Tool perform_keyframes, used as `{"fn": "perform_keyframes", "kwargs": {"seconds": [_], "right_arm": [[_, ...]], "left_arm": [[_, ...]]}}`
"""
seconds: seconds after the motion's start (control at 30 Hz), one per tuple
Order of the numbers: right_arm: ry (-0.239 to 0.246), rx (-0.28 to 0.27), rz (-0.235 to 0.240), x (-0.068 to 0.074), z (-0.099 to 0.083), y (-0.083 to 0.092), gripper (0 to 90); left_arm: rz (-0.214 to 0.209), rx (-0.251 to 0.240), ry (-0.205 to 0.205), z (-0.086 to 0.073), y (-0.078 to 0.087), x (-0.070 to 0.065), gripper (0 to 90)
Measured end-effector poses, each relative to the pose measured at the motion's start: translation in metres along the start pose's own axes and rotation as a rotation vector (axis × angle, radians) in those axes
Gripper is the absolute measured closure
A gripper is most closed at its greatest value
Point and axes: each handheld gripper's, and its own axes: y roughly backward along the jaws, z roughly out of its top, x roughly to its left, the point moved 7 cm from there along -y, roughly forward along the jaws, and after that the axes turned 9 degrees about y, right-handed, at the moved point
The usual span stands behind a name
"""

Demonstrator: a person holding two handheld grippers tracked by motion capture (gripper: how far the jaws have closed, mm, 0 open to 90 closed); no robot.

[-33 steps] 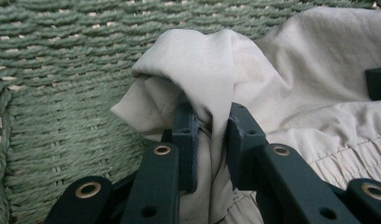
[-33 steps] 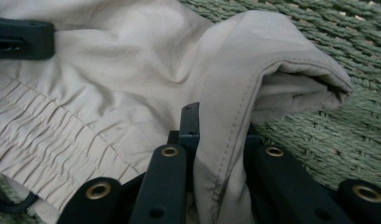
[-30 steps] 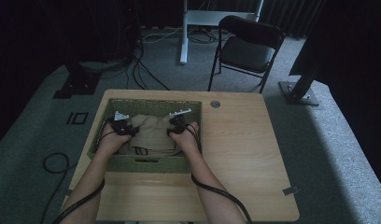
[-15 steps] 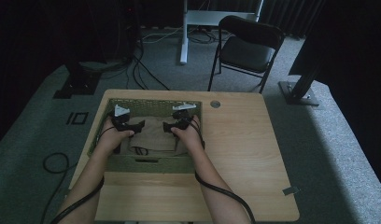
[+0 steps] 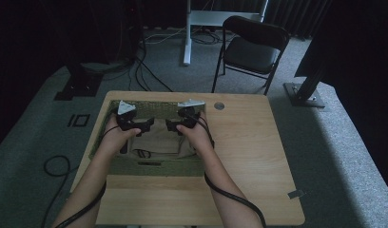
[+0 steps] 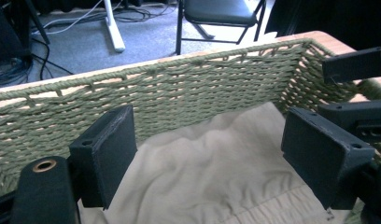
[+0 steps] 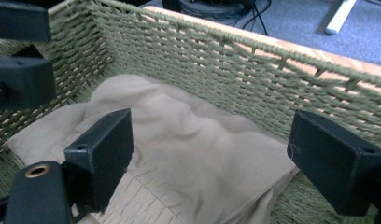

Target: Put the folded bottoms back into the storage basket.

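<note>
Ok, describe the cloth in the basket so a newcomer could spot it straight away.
On the wooden table, find the green woven basket at its left side. Lying rumpled on the basket's floor is the cloth, a folded beige fabric piece with a pleated band along one edge. It is plain and pale, unlike the ropy green walls and the black grippers above it.

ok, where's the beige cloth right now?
The beige cloth lies on the bottom of the green woven basket at the table's left side in the high view, below and between the open left gripper and right gripper.
</note>
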Motion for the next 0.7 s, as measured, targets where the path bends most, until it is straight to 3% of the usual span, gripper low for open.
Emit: {"fn": "perform_keyframes", "kwargs": {"seconds": [0.07,0.33,0.7], "right_arm": [[0.001,-0.015,-0.004,-0.001,0.001,0.006,13.8],[0.012,-0.054,-0.009,-0.011,0.004,0.032,13.9],[0.017,-0.054,-0.006,-0.021,-0.008,0.054,13.9]], "left_arm": [[-0.01,0.01,0.015,-0.002,0.002,-0.002,17.9],[-0.016,0.025,0.003,-0.009,0.012,-0.005,17.9],[-0.047,0.0,0.001,-0.007,0.033,-0.012,17.9]]}}
